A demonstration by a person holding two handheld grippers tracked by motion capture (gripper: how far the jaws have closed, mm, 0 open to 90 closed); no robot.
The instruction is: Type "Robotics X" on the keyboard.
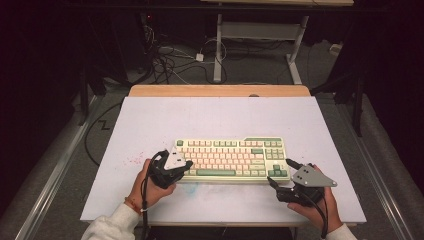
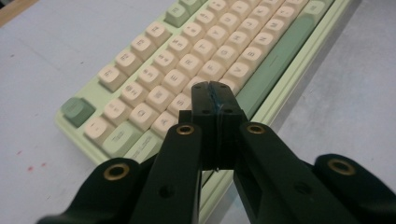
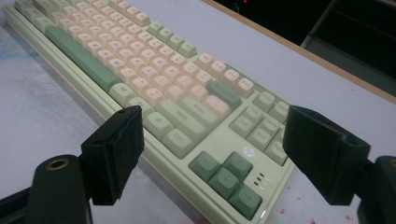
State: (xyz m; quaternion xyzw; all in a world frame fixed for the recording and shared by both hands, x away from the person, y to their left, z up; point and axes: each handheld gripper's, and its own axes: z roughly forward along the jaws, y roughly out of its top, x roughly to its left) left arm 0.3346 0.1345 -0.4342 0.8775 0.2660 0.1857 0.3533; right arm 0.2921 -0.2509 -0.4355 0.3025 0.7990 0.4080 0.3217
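Observation:
A pale green keyboard with cream and green keys lies on the white table top, near the front. My left gripper hangs over the keyboard's left end, its jaws shut with nothing between them. In the left gripper view the closed tips hover just above the lower letter rows of the keyboard. My right gripper is at the keyboard's front right corner with its jaws wide open. In the right gripper view, the gripper frames the arrow keys of the keyboard.
The white top rests on a wooden table whose far edge shows behind it. Faint red specks mark the surface left of the keyboard. Cables and a desk frame stand on the floor beyond.

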